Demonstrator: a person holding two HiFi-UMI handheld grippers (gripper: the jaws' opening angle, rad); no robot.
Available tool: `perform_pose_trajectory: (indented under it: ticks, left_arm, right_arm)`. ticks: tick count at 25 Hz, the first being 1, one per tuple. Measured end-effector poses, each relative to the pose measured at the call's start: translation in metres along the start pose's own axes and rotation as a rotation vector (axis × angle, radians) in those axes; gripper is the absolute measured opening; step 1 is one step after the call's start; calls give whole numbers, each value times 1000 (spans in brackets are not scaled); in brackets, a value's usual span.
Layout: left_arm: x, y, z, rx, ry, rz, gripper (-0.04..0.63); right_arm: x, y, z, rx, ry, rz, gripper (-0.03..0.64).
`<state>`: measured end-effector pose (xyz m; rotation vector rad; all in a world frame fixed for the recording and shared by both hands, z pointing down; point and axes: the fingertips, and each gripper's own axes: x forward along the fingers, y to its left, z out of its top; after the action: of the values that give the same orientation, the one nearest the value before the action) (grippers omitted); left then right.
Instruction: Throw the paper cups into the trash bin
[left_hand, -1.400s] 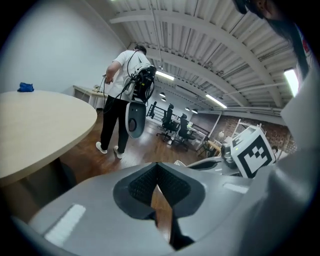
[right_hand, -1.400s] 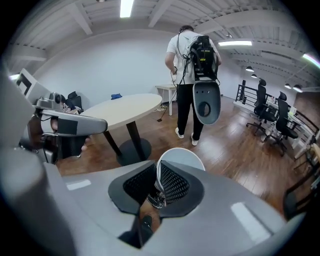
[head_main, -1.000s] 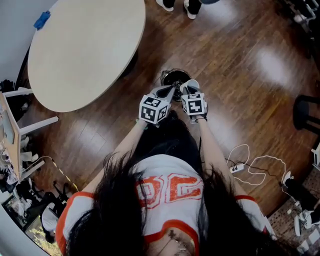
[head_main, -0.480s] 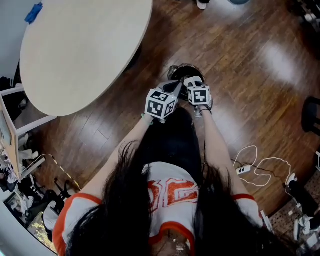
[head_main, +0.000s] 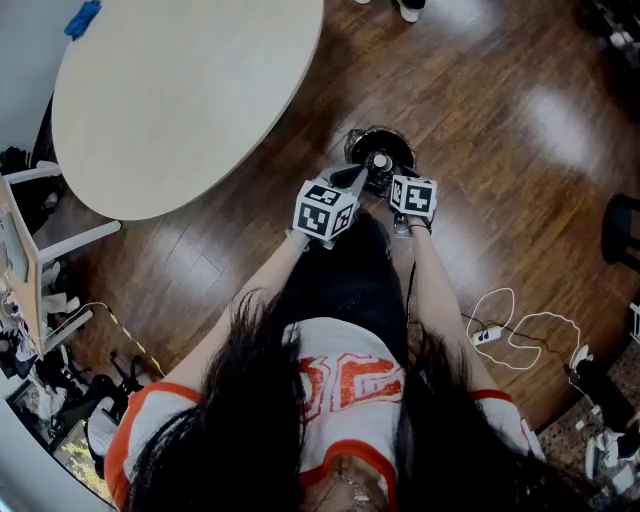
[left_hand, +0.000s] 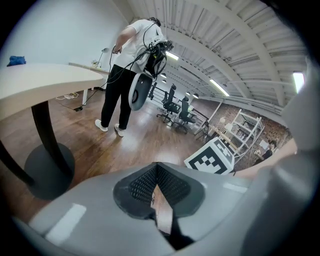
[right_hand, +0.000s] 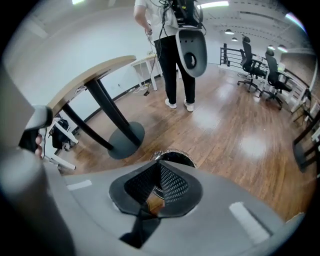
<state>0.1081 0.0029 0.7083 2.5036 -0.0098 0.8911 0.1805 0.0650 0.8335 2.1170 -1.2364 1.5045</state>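
Brown wood floor (head_main: 500, 130) lies under us, with a big round table (head_main: 180, 90) left of our grippers. Just past both tips sits the trash bin (head_main: 398, 142), a paper cup (head_main: 380, 161) inside. Our left gripper (left_hand: 156, 167) is pinched closed and empty. Our right gripper (right_hand: 159, 167) is closing on nothing.

Left gripper (left_hand: 157, 167), seen along its own jaws: the grey jaws are drawn together, their black ribbed pads meeting at the tip, with nothing between them and only wooden floor (left_hand: 150, 135) showing through the slit below. At left, a pale table (left_hand: 45, 80) stands on a dark pedestal base (left_hand: 47, 170). Beyond it are a standing person (left_hand: 127, 65), office chairs (left_hand: 176, 104) and shelving (left_hand: 245, 127). At right, a marker cube (left_hand: 215, 155).
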Motion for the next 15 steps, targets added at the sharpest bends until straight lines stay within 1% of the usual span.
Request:
perform_pose_trajectory:
  ticks: [1,5,9,15]
  left_arm:
    - [-5,-2,2,-1,0,-1,0]
    - [-20,-11,6,-2,6,6,0]
    - [-38,-21,11,-19,0,16,0]
    - [-64,-41,31,-21,-35,21,0]
  right_arm:
    - [-6,2,-1,27,-7,8,6]
    - [-34,9,6,91,-49,41,2]
    - [-74,15,28,108,-136,45,2]
    - [-134,41,55,124,-251,102,2]
